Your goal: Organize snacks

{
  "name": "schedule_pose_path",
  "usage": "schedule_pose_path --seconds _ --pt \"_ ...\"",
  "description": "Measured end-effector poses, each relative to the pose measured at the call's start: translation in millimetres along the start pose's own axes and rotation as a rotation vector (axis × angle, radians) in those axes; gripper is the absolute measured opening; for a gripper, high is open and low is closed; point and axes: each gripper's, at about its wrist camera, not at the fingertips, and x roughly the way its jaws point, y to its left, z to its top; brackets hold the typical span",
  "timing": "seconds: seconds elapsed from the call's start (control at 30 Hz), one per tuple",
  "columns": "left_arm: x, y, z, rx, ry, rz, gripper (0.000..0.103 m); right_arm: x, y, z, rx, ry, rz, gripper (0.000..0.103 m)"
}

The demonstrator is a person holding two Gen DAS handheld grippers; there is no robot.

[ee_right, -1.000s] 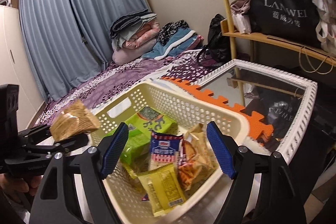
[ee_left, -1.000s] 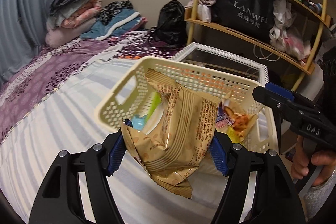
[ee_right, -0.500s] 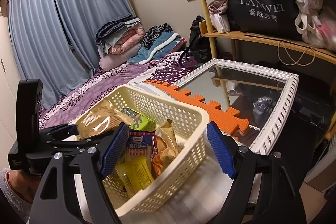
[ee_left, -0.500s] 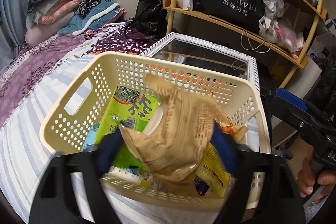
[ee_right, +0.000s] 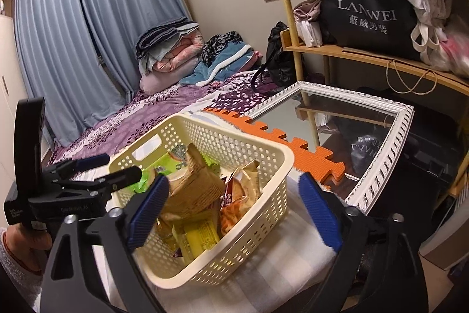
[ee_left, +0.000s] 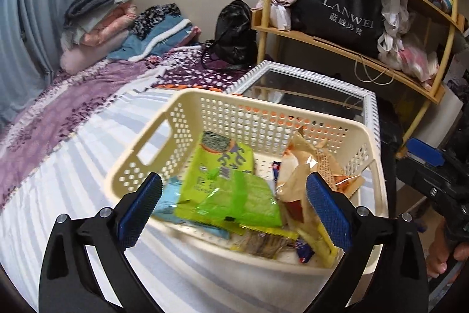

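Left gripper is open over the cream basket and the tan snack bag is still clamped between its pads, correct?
Not quite. The left gripper is open over the cream basket, its jaws having just been opening, but nothing is clamped: the left wrist view shows the tan snack bag lying loose in the basket beside the green packet.

Counted: 1 cream basket (ee_left: 187, 119), 2 grippers, i.e. left gripper (ee_left: 234, 210) and right gripper (ee_right: 234, 210). Snack packs inside approx. 6: 1 green pack (ee_left: 228, 184), 1 tan pack (ee_right: 190, 181), 1 yellow pack (ee_right: 202, 236); rest overlapped, no exact count. Also 1 framed mirror (ee_right: 378, 104), 1 black bag (ee_right: 366, 5).
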Motion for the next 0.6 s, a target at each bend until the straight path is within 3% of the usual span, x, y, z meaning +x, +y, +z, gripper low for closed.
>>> schedule_pose_path --seconds 0.1,0.6 --pt "-6.9 -0.9 -1.7 0.019 -0.002 0.034 0.1 -3.2 8.5 -2.0 -0.031 0.019 0.004 0.097" --pt "-46.5 6.4 -13.5 0.023 -0.046 0.181 0.1 -19.6 47.2 -13.9 -0.193 0.061 -0.038 0.098"
